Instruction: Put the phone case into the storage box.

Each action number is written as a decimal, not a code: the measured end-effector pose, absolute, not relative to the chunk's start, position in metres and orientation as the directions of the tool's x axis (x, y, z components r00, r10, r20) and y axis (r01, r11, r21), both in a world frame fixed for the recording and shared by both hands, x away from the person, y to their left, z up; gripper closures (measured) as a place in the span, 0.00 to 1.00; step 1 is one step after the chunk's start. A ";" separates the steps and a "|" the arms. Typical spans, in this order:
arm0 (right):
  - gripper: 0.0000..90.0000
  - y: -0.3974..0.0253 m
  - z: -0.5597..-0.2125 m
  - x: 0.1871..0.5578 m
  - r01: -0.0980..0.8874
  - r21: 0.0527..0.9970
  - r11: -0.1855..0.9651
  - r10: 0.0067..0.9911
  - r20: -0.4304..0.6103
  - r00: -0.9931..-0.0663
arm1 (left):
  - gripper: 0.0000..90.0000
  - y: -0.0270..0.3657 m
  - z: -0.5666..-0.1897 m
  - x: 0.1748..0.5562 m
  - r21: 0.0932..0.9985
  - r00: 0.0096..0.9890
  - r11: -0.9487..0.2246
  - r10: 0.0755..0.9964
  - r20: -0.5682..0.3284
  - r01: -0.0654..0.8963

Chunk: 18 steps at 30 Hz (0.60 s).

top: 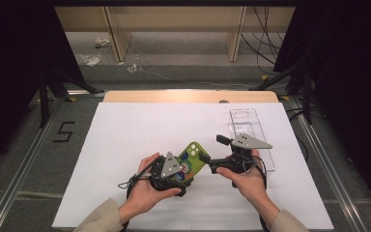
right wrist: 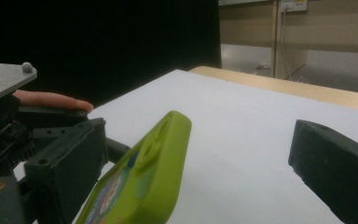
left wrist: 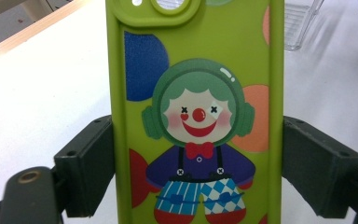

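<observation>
Two handheld grippers meet near the front middle of the white table (top: 125, 145), each held in one of the person's hands. The left gripper (top: 174, 171) clamps a lime-green phone case (top: 192, 159) across its width: in the left gripper view the two black jaws press flat against the long edges of the case (left wrist: 193, 116), one on each side, with no gap showing.

No brand name, label or lettering can be read on the case. Its back carries a printed cartoon clown with green hair and green headphones, a red nose, crosses for eyes, a red bow tie, a dark blue shirt with braces and blue-and-white patterned trousers. Round patches of blue, orange and red sit around the figure, and a raised camera surround with two openings sits at the top corner.

The right gripper (top: 216, 166) points leftward at the camera end of the case. In the right gripper view its jaws stand wide apart, with the case (right wrist: 144, 186) rising tilted between them, close beside the left-hand jaw; whether it touches that jaw I cannot tell.

Behind the right hand, a clear plastic tray (top: 249, 130) lies on the table, toward the right. On the grey floor to the left of the table, a black "5" (top: 64, 131) is marked.
</observation>
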State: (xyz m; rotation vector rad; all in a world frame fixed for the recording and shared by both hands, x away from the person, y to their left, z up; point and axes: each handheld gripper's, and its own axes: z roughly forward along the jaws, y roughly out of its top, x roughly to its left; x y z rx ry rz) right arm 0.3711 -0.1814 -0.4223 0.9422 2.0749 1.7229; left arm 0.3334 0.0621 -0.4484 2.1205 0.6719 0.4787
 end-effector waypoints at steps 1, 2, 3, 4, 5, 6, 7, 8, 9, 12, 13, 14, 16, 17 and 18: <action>0.06 -0.181 -0.422 0.371 0.301 0.951 0.075 0.640 0.186 -0.746 | 0.18 0.062 -0.449 0.333 0.811 0.785 -0.506 0.612 0.098 0.293; 0.06 -0.180 -0.423 0.372 0.301 0.951 0.073 0.638 0.187 -0.747 | 0.18 0.062 -0.449 0.333 0.811 0.785 -0.506 0.612 0.098 0.294; 0.06 -0.180 -0.423 0.372 0.301 0.951 0.074 0.637 0.187 -0.747 | 0.18 0.061 -0.449 0.333 0.811 0.784 -0.506 0.613 0.099 0.293; 0.06 -0.179 -0.423 0.372 0.301 0.951 0.076 0.638 0.185 -0.747 | 0.18 0.061 -0.449 0.333 0.811 0.784 -0.507 0.612 0.099 0.293; 0.06 -0.179 -0.423 0.373 0.302 0.950 0.076 0.637 0.187 -0.748 | 0.18 0.061 -0.449 0.333 0.811 0.784 -0.506 0.612 0.099 0.293; 0.06 -0.178 -0.423 0.373 0.303 0.950 0.076 0.637 0.187 -0.748 | 0.18 0.061 -0.449 0.333 0.811 0.785 -0.506 0.612 0.098 0.293; 0.06 -0.178 -0.423 0.374 0.302 0.950 0.076 0.637 0.187 -0.748 | 0.18 0.061 -0.450 0.333 0.811 0.784 -0.506 0.612 0.098 0.293; 0.07 -0.177 -0.423 0.374 0.303 0.950 0.077 0.636 0.187 -0.748 | 0.18 0.061 -0.450 0.333 0.812 0.784 -0.505 0.612 0.098 0.293; 0.07 -0.177 -0.423 0.374 0.304 0.950 0.078 0.636 0.187 -0.749 | 0.18 0.061 -0.450 0.333 0.812 0.785 -0.505 0.612 0.098 0.292; 0.07 -0.175 -0.423 0.375 0.303 0.950 0.081 0.633 0.186 -0.751 | 0.18 0.061 -0.450 0.333 0.810 0.786 -0.510 0.609 0.103 0.290; 0.07 -0.174 -0.423 0.375 0.303 0.949 0.082 0.632 0.186 -0.752 | 0.18 0.061 -0.450 0.333 0.810 0.787 -0.511 0.608 0.104 0.289; 0.07 -0.173 -0.423 0.375 0.305 0.949 0.083 0.632 0.186 -0.753 | 0.18 0.060 -0.450 0.333 0.812 0.785 -0.507 0.611 0.101 0.290; 0.07 -0.172 -0.424 0.375 0.306 0.948 0.084 0.630 0.187 -0.753 | 0.18 0.060 -0.451 0.333 0.813 0.783 -0.505 0.613 0.102 0.290; 0.07 -0.171 -0.424 0.375 0.310 0.947 0.088 0.631 0.188 -0.753 | 0.18 0.060 -0.451 0.333 0.813 0.784 -0.506 0.612 0.102 0.289; 0.07 -0.171 -0.424 0.376 0.310 0.947 0.088 0.630 0.189 -0.754 | 0.18 0.059 -0.451 0.333 0.813 0.784 -0.506 0.612 0.103 0.288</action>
